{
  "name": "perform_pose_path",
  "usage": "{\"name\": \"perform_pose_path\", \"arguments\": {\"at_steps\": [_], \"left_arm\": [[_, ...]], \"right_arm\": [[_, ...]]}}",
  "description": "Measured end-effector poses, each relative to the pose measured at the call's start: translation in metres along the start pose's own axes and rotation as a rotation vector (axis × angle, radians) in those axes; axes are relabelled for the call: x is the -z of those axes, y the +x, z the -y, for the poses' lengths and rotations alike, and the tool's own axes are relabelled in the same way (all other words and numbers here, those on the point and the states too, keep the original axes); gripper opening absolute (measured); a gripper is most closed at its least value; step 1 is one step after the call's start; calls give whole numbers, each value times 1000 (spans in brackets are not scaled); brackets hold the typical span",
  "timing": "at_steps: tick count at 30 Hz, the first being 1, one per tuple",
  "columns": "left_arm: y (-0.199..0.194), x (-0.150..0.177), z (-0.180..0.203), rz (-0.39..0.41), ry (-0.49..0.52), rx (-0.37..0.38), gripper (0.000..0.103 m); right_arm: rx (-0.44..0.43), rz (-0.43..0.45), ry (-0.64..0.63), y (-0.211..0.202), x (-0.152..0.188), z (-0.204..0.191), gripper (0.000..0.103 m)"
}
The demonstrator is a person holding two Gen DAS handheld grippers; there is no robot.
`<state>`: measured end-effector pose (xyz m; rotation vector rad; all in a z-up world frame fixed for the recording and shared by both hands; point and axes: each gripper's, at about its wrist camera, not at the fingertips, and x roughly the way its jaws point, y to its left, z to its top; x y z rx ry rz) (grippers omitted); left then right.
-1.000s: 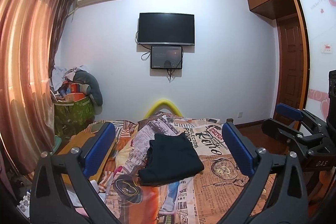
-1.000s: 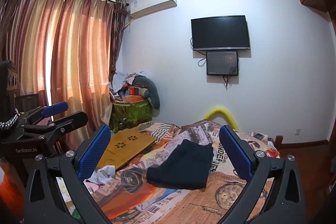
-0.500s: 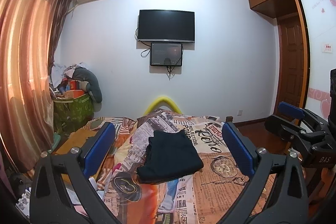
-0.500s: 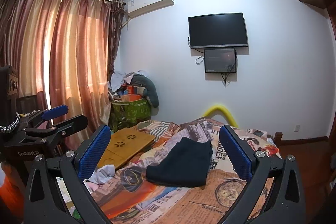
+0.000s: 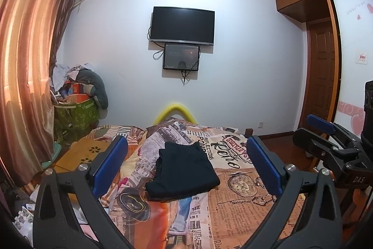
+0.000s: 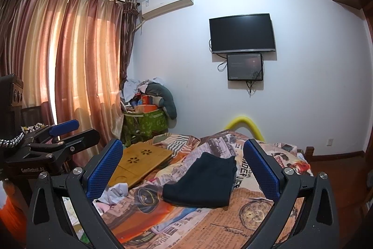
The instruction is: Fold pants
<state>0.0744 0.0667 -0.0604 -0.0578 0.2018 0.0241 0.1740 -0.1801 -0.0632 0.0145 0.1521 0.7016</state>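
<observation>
Two black-framed grippers with blue-padded fingers were held above the near end of the bed, both spread wide and holding nothing. The left gripper (image 5: 186, 165) framed the folded dark navy pants (image 5: 183, 173), which lay ahead of its fingers and roughly midway between them, well apart from either pad. The right gripper (image 6: 183, 167) saw the same pants (image 6: 201, 181) ahead and slightly toward its right finger (image 6: 262, 173), also untouched. The folded bundle rested flat on the newspaper-print orange bedspread (image 5: 235, 200). Beyond the right gripper's left finger (image 6: 103, 169), a tan wooden lap tray (image 6: 139, 161) lay on the bed, beside the pants but apart from them.
</observation>
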Motion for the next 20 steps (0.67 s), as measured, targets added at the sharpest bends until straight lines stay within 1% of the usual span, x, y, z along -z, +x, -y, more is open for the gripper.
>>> {"name": "perform_pose_path", "arguments": {"at_steps": [7,20], "left_arm": [[4,0,-2,-11,-14,-3,103],[2,2,2,-12,9,15,103]], "right_arm": [[0,-1,0,0,0,-1,103],[-4,-5,3,3,0,-2,103]]}}
